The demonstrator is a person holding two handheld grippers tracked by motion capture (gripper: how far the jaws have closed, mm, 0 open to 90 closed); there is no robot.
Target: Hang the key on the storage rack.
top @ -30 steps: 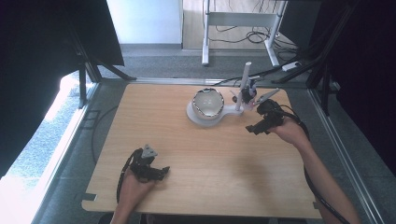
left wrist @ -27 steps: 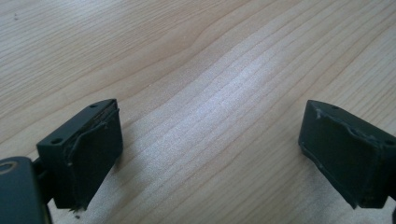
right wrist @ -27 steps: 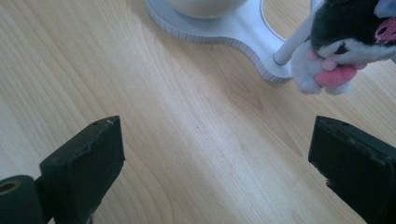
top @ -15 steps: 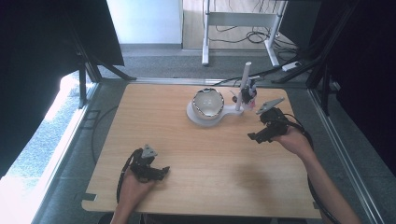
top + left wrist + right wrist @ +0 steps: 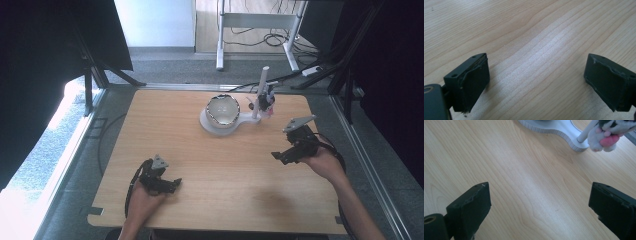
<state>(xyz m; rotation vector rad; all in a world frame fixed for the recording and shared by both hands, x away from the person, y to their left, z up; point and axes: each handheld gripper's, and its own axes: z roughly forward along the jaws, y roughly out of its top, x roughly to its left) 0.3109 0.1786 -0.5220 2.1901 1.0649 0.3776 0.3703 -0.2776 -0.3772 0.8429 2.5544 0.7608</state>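
A white stand (image 5: 242,120) lies at the back middle of the wooden table, carrying a round bowl (image 5: 223,109) and an upright white post (image 5: 260,90). A small plush toy (image 5: 266,102) hangs on the post; its white and pink paws (image 5: 602,138) appear at the top of the right gripper view, beside the stand's base (image 5: 559,130). My right gripper (image 5: 281,156) hovers at the table's right side, in front of the stand, open with nothing between its jaws (image 5: 536,207). Over bare wood near the front left, my left gripper (image 5: 172,184) stands open and empty too (image 5: 536,82).
The table (image 5: 165,135) has bare wood between the two grippers. Cables trail from both grippers along the person's forearms. Dark frame struts stand at the table's back corners, and a metal rail runs along each side.
My right gripper has drawn back from the stand toward the front right of the table, its jaws still wide. The left gripper has stayed put.
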